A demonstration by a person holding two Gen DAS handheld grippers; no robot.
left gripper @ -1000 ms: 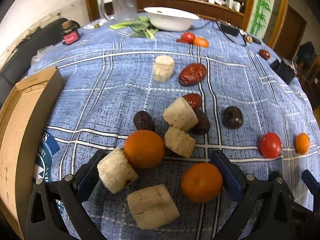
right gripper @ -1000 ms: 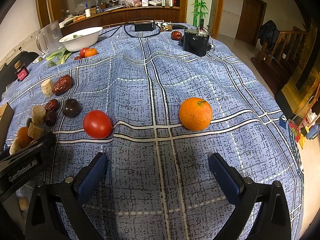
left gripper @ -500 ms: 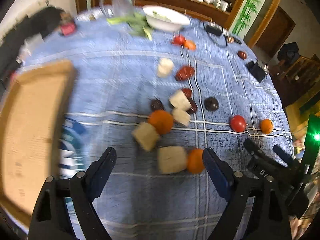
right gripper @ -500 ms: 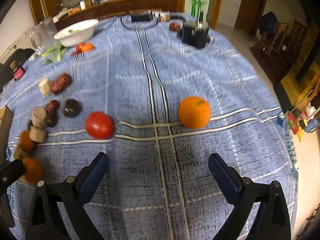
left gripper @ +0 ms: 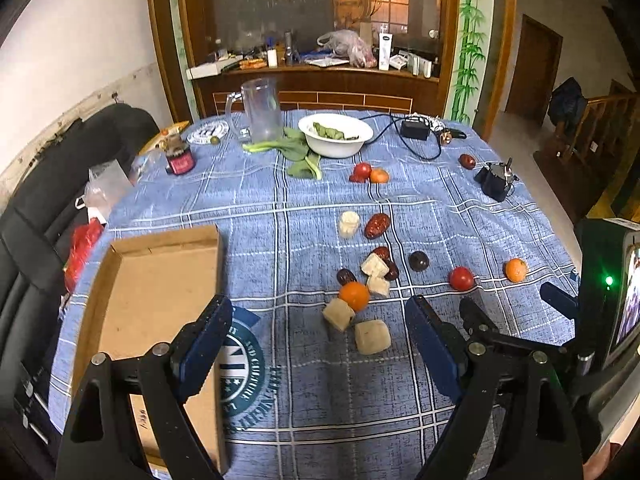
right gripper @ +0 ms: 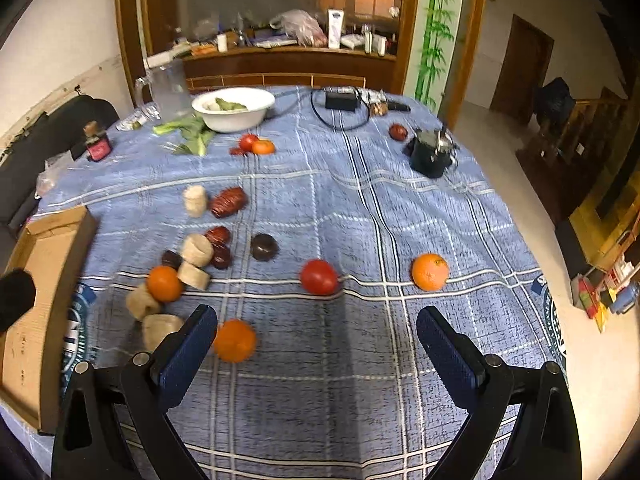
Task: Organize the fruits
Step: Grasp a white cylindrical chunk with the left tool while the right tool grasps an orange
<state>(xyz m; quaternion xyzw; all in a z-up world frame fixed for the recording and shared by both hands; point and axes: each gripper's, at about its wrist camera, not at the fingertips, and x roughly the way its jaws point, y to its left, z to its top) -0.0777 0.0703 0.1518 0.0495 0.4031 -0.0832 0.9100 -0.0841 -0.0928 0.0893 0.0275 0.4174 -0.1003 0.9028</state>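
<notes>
Biggest thing here is the table (left gripper: pixel 280 208) with its blue plaid cloth, and pretty much everything to be sorted is scattered loose across it. Next is the flat cardboard box (left gripper: pixel 160 280) at the near-left edge, open side up with nothing in it. My guess is that's where the fruit should end up, since it sits right beside the main pile.

Both tools hang above the near edge, neither touching anything. The left gripper (left gripper: pixel 318 340) is spread wide with nothing between its pads, and the right gripper (right gripper: pixel 316 346) is just as wide and just as unloaded (looks like a survey pose to me, not a grab).

At the far end there's a white bowl (left gripper: pixel 335 135) with greens in it, next to a clear pitcher (left gripper: pixel 260 110). Probably not part of the job.

Then the fruit. A lone orange (right gripper: pixel 430 272) sits off to the right, with a red tomato (right gripper: pixel 319 277) on the same white stripe further left. Another orange (right gripper: pixel 164 283) is wedged into the main cluster, touching the pale corn-cob chunks (right gripper: pixel 196 250) and near the dark red dates (right gripper: pixel 218 236). One more orange (right gripper: pixel 234 340) lies just beside the right gripper's left finger; it's blurry, so I can't tell if it's rolling.

I'd go for that closest one first, though round fruit will skate away from a sloppy pinch.
</notes>
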